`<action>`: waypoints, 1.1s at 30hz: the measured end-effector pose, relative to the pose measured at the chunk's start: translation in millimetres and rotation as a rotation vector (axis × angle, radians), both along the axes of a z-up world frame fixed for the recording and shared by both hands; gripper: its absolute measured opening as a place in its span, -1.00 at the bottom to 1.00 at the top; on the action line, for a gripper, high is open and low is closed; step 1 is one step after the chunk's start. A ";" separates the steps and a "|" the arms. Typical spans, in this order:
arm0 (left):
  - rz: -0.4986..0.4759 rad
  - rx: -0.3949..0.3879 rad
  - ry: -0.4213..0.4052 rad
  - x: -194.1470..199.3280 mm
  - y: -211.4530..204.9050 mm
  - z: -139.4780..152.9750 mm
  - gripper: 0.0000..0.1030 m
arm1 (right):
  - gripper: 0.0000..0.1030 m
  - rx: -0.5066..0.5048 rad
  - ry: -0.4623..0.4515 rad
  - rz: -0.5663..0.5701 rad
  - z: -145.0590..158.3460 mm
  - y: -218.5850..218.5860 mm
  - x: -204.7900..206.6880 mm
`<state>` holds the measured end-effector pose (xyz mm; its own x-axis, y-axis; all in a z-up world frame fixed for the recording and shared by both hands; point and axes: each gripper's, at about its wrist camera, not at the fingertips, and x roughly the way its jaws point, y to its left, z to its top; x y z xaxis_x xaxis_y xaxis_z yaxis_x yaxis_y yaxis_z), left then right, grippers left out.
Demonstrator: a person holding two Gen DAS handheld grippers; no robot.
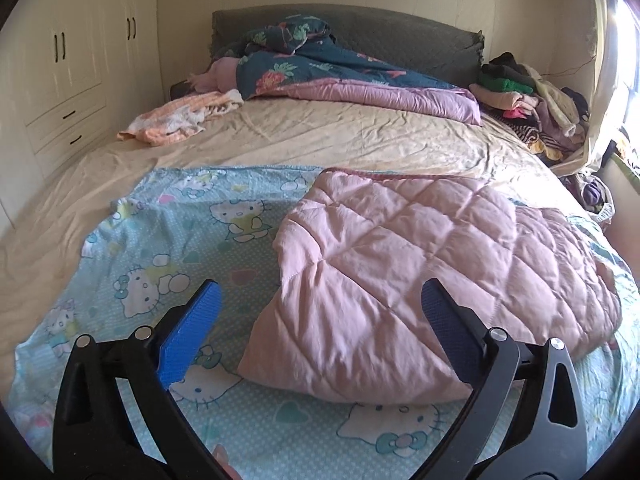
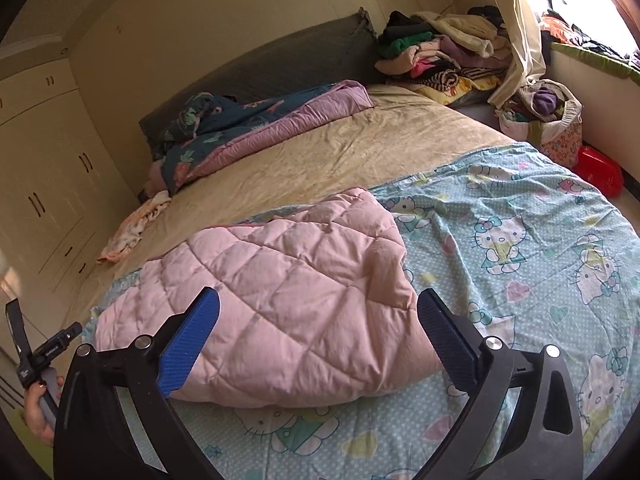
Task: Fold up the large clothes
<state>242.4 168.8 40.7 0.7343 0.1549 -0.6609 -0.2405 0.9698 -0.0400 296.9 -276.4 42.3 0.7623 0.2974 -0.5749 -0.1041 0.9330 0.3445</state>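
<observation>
A pink quilted garment point(image 1: 420, 272) lies folded in a rough bundle on a light blue cartoon-cat sheet point(image 1: 180, 240) spread over the near part of the bed. It also shows in the right wrist view point(image 2: 288, 292) on the same sheet point(image 2: 520, 248). My left gripper point(image 1: 320, 300) is open and empty, hovering just before the garment's near left corner. My right gripper point(image 2: 318, 308) is open and empty, hovering over the garment's near edge. The left gripper's handle, held by a hand, shows at the lower left of the right wrist view point(image 2: 40, 356).
A beige bed sheet point(image 1: 320, 136) covers the mattress. A teal floral duvet with purple lining point(image 1: 340, 76) lies by the grey headboard point(image 1: 420, 40). An orange-white cloth point(image 1: 180, 116) lies far left. A pile of clothes point(image 1: 528, 92) sits far right. White wardrobes point(image 1: 72, 60) stand left. A red box point(image 2: 600, 172) is beside the bed.
</observation>
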 end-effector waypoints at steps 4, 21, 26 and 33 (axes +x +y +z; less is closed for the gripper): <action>-0.001 -0.010 -0.013 -12.3 -3.0 4.5 0.82 | 0.91 -0.013 -0.009 0.015 2.9 6.9 -15.4; 0.018 -0.222 0.097 -24.7 -1.3 -47.7 0.82 | 0.91 0.062 0.206 -0.074 -68.6 4.9 -17.6; 0.061 -0.458 0.147 -11.9 9.4 -81.0 0.82 | 0.91 0.153 0.308 -0.124 -105.9 0.7 -0.3; 0.173 -0.701 0.149 11.1 33.1 -113.1 0.82 | 0.91 0.255 0.336 -0.179 -124.1 -5.7 24.3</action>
<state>253.5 201.9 -72.4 0.6323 -0.2350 -0.7382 -0.4392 0.6762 -0.5914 321.2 -282.1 -81.8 0.5982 0.3421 -0.7247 0.2077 0.8073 0.5525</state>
